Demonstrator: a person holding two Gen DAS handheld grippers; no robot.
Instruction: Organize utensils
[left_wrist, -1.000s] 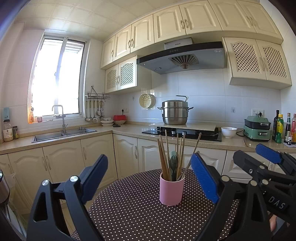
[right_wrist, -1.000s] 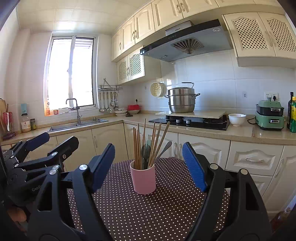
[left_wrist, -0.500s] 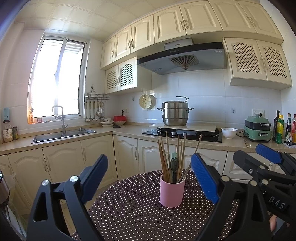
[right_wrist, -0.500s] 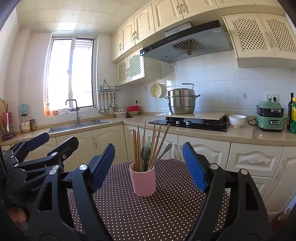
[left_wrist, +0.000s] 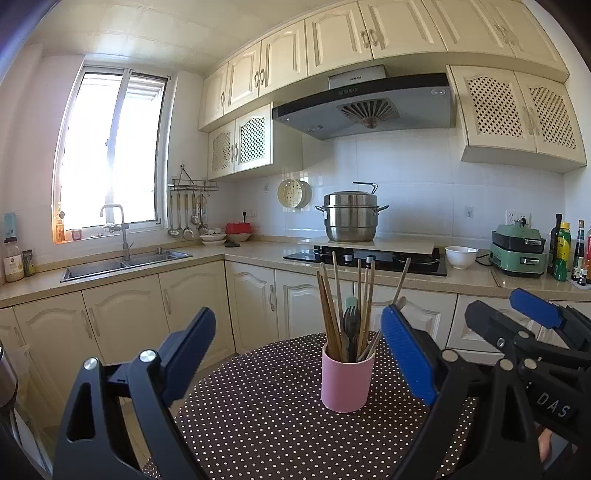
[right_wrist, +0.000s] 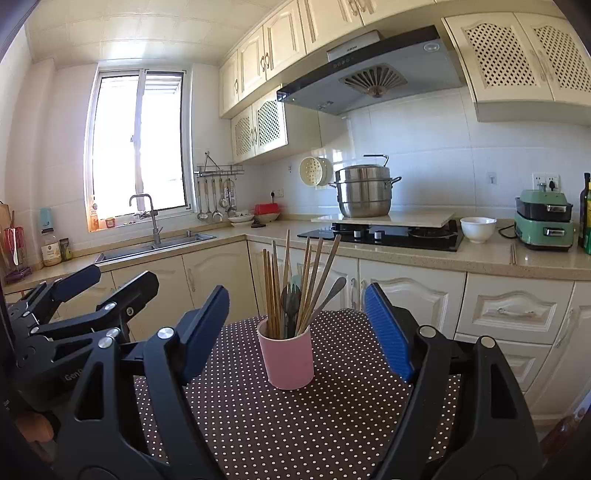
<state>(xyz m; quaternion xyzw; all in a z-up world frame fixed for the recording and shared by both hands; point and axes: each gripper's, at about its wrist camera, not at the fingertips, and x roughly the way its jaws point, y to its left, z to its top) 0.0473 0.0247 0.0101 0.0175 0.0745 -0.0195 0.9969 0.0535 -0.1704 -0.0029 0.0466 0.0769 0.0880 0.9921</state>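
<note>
Right wrist view: we see the pink cup upright on the dotted tabletop, with chopsticks and a spoon gathered upright for tidy storage. Our right hand-held gripper and left hand-held gripper both hang released, grasping nothing. We read "DAS" and "Gen" on the gripper bodies.

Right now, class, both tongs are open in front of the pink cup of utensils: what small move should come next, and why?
Probably ease the right tongs forward toward the chopsticks sticking out of the pink cup. Both tongs are open and empty, and every utensil is still bunched upright in that one cup on the dotted tablecloth.
</note>
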